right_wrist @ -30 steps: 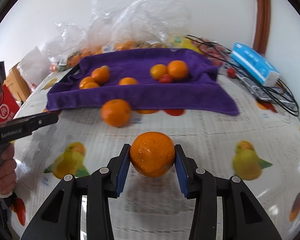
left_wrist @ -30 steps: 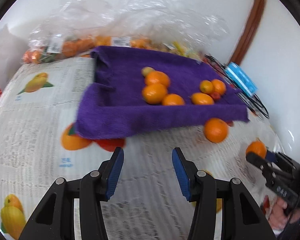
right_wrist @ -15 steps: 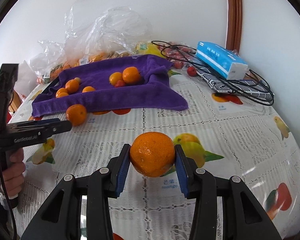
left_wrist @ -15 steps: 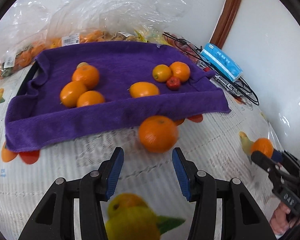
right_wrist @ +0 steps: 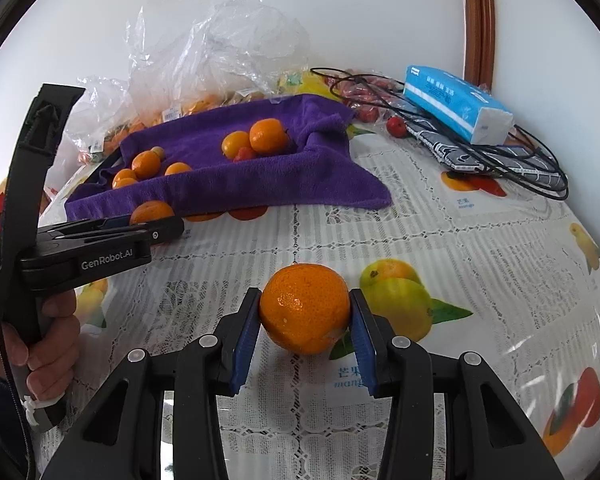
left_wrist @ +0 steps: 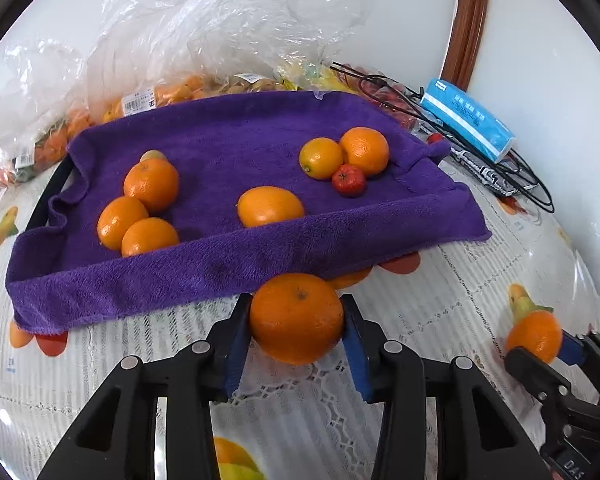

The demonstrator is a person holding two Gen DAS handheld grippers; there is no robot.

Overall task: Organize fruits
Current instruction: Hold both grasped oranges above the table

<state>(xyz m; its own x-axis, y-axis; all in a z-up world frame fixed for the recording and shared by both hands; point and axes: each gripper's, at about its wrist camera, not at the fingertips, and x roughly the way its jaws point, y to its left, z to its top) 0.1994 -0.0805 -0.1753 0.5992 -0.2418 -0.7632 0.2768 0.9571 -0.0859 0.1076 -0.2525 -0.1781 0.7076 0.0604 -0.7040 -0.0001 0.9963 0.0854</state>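
A purple towel (left_wrist: 236,152) lines a tray holding several oranges and a small red fruit (left_wrist: 349,180). My left gripper (left_wrist: 296,320) has its pads against both sides of a large orange (left_wrist: 296,316) lying on the table at the towel's front edge. My right gripper (right_wrist: 305,312) is shut on another orange (right_wrist: 305,308), held above the tablecloth to the right of the tray. That orange also shows in the left wrist view (left_wrist: 534,336). The left gripper shows in the right wrist view (right_wrist: 140,228) at the towel's edge (right_wrist: 260,184).
Clear plastic bags of fruit (left_wrist: 204,40) lie behind the tray. A blue tissue pack (right_wrist: 456,100), black cables (right_wrist: 500,148) and a small red fruit (right_wrist: 395,124) sit at the back right. The tablecloth (right_wrist: 480,260) has printed fruit pictures.
My left gripper swung towards the loose orange at the towel's edge and closed its pads on it. My right gripper carried its orange away to the right of the tray.
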